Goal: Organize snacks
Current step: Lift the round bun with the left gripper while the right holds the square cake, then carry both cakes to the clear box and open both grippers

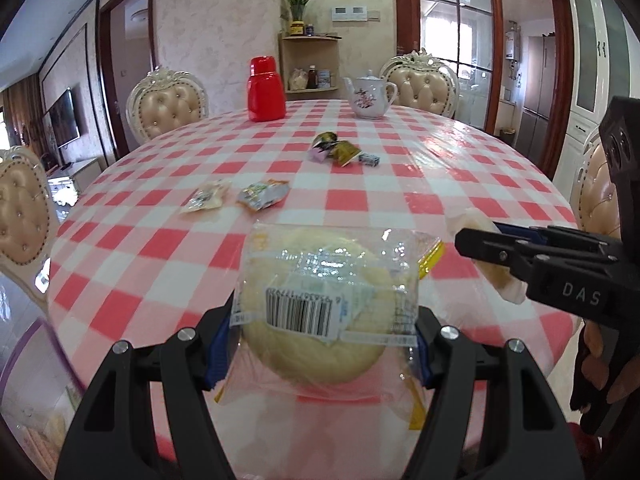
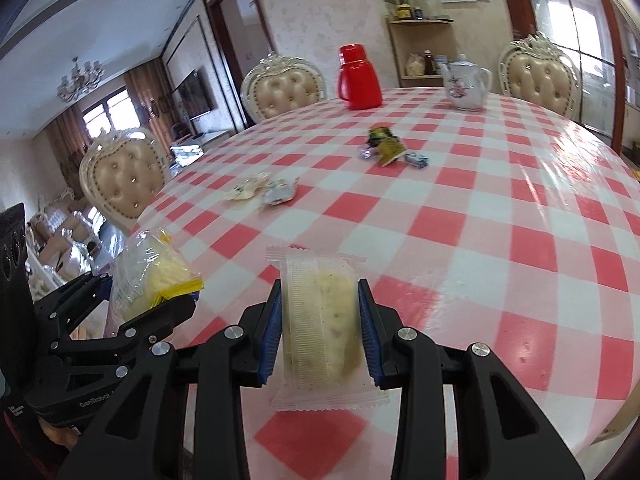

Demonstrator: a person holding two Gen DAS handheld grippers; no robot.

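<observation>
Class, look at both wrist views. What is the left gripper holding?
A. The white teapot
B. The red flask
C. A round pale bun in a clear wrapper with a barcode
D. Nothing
C: the left gripper is closed on the wrapped round bun, barcode label facing the camera, while the red flask and teapot stand far across the table.

Bright daylight, tablecloth (image 1: 440,184) glare, fisheye warping.

Both my wrist cameras sat low behind their tongs, angled down across the checked surface (image 1: 400,200) toward the far wall. Each caught the other's tongs; both shared the red flask (image 1: 266,90) and teapot (image 2: 466,84).
</observation>
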